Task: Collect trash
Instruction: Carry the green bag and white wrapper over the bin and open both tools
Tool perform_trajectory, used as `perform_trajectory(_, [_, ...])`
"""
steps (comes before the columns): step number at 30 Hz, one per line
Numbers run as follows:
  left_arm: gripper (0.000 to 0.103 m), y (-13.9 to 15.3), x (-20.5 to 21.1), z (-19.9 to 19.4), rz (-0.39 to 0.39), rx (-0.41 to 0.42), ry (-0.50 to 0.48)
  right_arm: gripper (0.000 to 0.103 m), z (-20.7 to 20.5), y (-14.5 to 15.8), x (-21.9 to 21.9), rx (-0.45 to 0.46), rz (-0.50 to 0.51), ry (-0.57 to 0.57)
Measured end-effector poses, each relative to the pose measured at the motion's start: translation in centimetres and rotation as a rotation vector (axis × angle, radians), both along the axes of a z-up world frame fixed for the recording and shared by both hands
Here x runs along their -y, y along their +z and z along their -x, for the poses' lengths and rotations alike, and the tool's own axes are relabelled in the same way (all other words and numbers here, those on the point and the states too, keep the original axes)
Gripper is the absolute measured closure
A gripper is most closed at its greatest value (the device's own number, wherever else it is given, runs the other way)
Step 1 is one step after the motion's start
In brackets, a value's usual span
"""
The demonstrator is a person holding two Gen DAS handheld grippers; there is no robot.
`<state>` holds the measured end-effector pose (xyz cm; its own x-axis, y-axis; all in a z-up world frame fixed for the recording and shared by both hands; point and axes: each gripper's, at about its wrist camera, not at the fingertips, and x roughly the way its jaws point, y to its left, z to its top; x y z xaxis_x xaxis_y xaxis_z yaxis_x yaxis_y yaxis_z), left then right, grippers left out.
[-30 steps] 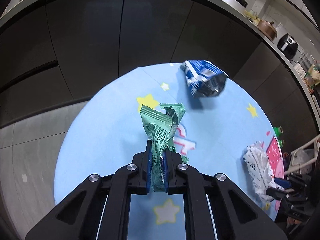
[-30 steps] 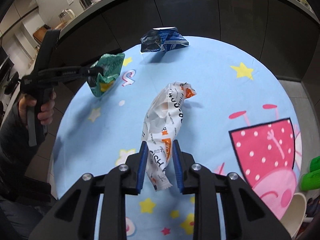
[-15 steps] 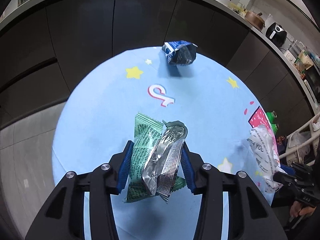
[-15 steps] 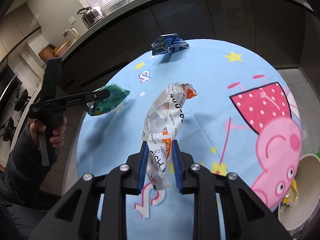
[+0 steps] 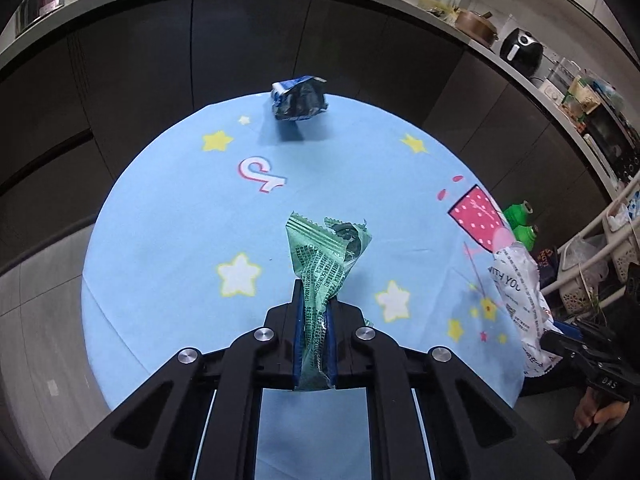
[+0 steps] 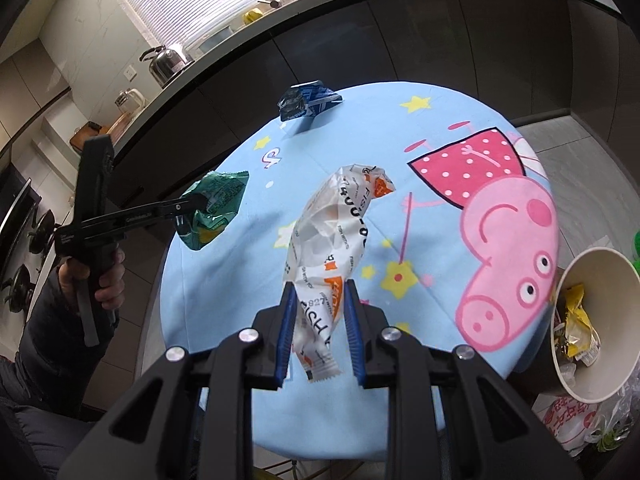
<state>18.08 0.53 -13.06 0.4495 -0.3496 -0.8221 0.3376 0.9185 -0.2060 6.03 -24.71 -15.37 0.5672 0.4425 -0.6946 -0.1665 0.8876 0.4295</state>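
**A:** What is happening with the green wrapper [image 5: 326, 256] right now?

**B:** It is standing up out of the left gripper [image 5: 315, 334], whose jaws are clenching its lower end again. Half a second ago those jaws were spread wide around it, so the hold has just been retaken, and the wrapper is being carried clear of the blue tablecloth [image 5: 168, 240].

**A:** And the other hand?

**B:** The right gripper [image 6: 319, 330] is grasping the white fish-snack wrapper [image 6: 338, 232], which is rising toward 12 o'clock from the jaws. The jaws look a little looser than before, yet the wrapper is not slipping. The view has also been swinging: the paper bin [image 6: 592, 324], already holding yellow scraps, is now showing at 3 o'clock in the right wrist view.

**A:** So what does that mean for the job?

**B:** I judge both hands are heading for the bin with one piece each. The blue bag [image 5: 298, 98] is still lying at the table's far edge, at 12 o'clock in the left wrist view, well apart from both grippers, so one pickup is remaining after these drops.
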Motion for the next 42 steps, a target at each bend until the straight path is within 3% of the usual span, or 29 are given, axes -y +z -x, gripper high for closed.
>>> perform_trajectory(9, [0.095,4.9,7.5,3.0,0.035,0.090,-0.168,0.078,2.5,0.5,4.6,0.049,-0.019,-0.113])
perform_trajectory(19, [0.095,5.8,19.2,5.1,0.037,0.101,-0.369,0.078,6.8,-0.5,13.5,0.062,-0.031,-0.311])
perform_trajectory(31, [0.095,2.9,33.2,6.8,0.022,0.051,-0.561,0.078,10.5,-4.7,21.7,-0.009,0.004,-0.497])
perform_trajectory(42, [0.092,-2.8,41.3,6.4,-0.033,-0.046,-0.615,0.075,8.2,-9.5,25.6,-0.075,0.029,-0.539])
